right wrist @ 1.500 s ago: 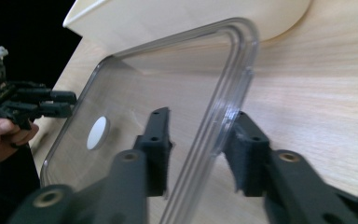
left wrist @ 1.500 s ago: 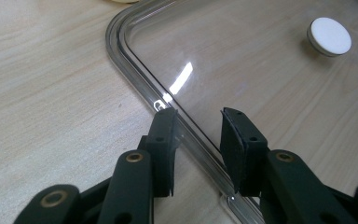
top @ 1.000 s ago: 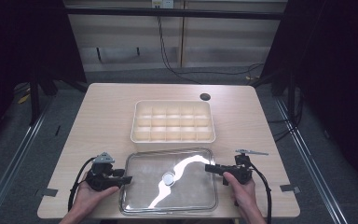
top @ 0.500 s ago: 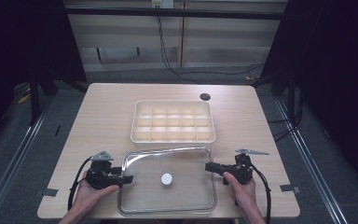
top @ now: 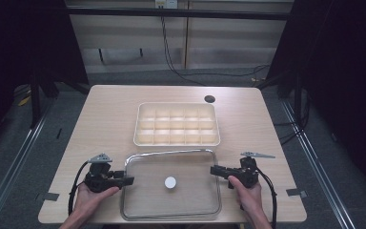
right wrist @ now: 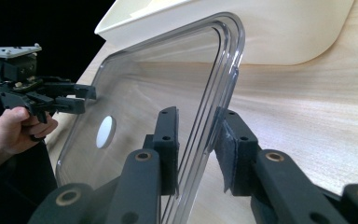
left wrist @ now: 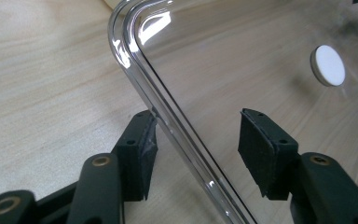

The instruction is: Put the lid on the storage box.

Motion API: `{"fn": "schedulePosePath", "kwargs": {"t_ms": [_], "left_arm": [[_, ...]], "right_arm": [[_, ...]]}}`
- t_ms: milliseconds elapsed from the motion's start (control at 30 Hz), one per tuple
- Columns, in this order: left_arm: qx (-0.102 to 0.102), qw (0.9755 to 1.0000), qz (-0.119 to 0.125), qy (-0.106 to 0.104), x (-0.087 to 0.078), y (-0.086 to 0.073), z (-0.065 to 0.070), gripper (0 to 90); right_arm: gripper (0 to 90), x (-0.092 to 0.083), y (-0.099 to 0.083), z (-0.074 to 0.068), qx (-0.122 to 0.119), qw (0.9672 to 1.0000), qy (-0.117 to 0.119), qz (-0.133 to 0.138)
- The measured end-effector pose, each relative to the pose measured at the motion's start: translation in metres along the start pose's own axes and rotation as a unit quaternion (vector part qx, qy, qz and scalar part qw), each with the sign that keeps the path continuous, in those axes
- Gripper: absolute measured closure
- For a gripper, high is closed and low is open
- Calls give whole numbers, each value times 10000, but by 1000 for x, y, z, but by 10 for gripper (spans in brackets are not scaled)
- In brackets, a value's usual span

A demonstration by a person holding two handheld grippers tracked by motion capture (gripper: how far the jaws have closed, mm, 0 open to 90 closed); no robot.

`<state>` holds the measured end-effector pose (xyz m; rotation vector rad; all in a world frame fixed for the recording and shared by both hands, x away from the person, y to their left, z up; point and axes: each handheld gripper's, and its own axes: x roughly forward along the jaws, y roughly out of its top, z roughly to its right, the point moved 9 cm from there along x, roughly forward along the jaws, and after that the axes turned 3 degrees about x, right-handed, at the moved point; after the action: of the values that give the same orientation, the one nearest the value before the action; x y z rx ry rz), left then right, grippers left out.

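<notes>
A pale wooden table (top: 109,124) stands before dark curtains. Nearest, the clear lid (top: 171,200) now lies flat, its earlier glare gone. The left gripper (top: 127,181) and right gripper (top: 215,170) straddle its side rims with jaws parted, gripping nothing, as before. A white disc (top: 170,182) marks its centre. Beyond sits the cream compartment tray (top: 177,141).

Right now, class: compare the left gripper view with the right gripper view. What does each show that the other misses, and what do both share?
Left gripper view alone: its own pads wide open, straddling the clear lid's edge without clamping it.

Right gripper view alone: the cream compartment tray, the other hand with the left hand-held gripper, and its own pads close around the rim.

Both: lid, its white knob, wooden table.
</notes>
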<state>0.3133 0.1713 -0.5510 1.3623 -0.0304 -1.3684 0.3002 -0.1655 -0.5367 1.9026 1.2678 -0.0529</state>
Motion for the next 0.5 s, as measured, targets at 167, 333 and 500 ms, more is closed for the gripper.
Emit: {"fn": "schedulePosePath", "kwargs": {"t_ms": [167, 333, 500], "left_arm": [[-25, 9993, 250, -275, -5, 6, 6, 511], [-21, 9993, 297, -246, -7, 8, 6, 520], [-45, 9986, 456, -261, -13, 13, 6, 562]], "right_arm": [[705, 0, 0, 1, -27, 9999, -99, -4], [696, 1, 1, 1, -71, 9998, -201, 25], [681, -1, 3, -3, -258, 9992, -307, 49]]}}
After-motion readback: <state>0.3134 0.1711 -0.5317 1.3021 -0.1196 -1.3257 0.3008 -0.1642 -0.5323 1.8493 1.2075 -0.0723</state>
